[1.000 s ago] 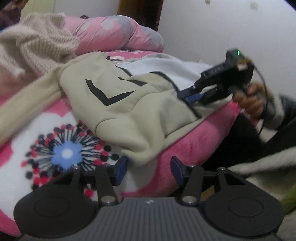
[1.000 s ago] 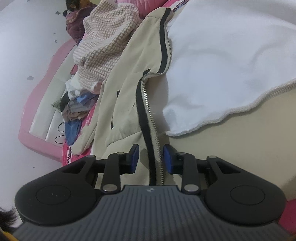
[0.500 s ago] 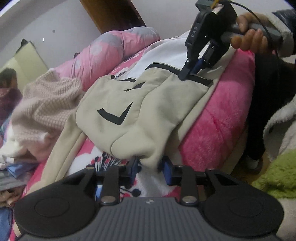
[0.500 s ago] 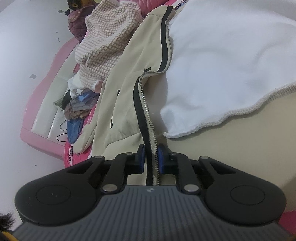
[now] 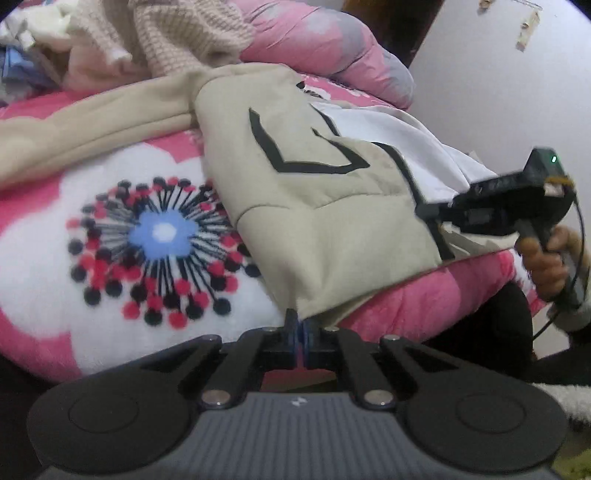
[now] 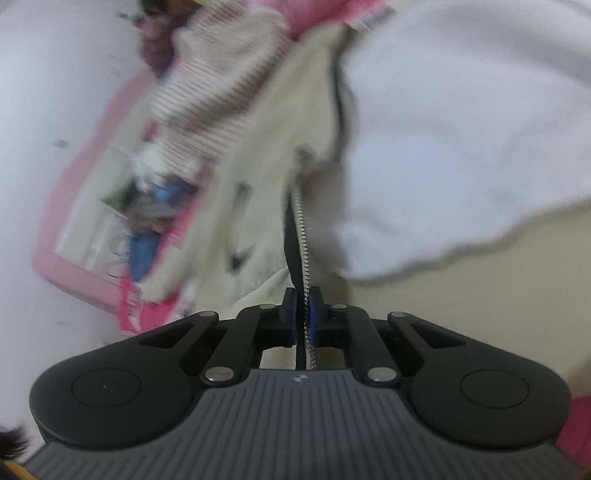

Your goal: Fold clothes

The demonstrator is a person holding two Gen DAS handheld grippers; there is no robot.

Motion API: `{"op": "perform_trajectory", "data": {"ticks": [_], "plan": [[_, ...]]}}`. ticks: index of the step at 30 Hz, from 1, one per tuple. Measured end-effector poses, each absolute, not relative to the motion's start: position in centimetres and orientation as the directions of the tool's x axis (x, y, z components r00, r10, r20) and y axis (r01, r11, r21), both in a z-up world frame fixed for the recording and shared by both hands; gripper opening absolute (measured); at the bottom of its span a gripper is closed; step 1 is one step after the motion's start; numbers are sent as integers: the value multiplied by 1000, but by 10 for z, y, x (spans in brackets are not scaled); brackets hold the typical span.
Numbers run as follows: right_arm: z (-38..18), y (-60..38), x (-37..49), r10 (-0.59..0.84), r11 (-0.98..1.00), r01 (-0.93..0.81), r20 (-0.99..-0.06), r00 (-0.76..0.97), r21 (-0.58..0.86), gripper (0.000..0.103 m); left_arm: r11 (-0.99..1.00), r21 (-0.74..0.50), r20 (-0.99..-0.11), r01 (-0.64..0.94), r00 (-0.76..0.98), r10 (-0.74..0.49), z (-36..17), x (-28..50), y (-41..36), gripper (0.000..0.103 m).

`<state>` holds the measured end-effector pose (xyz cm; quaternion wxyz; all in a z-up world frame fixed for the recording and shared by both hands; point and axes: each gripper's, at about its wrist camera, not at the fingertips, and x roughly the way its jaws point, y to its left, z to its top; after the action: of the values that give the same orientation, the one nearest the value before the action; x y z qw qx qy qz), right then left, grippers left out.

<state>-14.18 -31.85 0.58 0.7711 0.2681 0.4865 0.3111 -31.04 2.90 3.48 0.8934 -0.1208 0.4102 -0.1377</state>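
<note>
On the left of the left wrist view, the pink blanket (image 5: 122,325) with its white patch and blue-centred flower print (image 5: 162,232) covers the bed. At the far left a heap of other clothes lies behind it, with a beige knitted sweater (image 5: 184,33) on top. A beige sleeve (image 5: 92,125) runs from the near left edge to the body of the beige zip jacket (image 5: 321,221), which lies spread across the middle of the bed with black angular marks on its front and its white lining (image 5: 399,144) showing toward the far right. A pink quilt (image 5: 332,48) is bunched behind it.

The left gripper (image 5: 302,332) has just been closing, and its blue pads are now pressed together on the near bottom corner of the jacket, at the hem by the blanket's edge.

At the right edge of that view a hand (image 5: 546,266) holds the right gripper (image 5: 428,212), whose tip sits on the jacket's black front edge. Its own camera, blurred, shows the right gripper (image 6: 303,314) has also just been closing: the pads are clamped on the zipper (image 6: 303,236) and its black tape, with the white lining (image 6: 443,147) to the right and the knitted sweater (image 6: 218,85) far left.
</note>
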Motion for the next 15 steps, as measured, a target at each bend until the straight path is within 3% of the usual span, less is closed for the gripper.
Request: {"op": "perform_trajectory", "data": {"ticks": [4,8,9,13,15], "plan": [[8,-320,-145,744,656,-209,-573,345,725,5,934,-308,-698,179,624,-350,42,-316,27,3],[8,-318,-144,715,692,-224,-606,350,686,5,902,-338,-729,269,531,-432,31,-319,23,4],[3,-318,-142,708,699,-214,-616,344,683,5,891,-348,-724,293,520,-454,30,-322,23,11],[0,-322,-142,727,676,-203,-596,341,709,8,862,-364,-606,353,613,-506,59,-336,41,54],[3,-324,-143,732,671,-214,-589,343,710,9,867,-371,-574,333,651,-497,67,-336,54,59]]}}
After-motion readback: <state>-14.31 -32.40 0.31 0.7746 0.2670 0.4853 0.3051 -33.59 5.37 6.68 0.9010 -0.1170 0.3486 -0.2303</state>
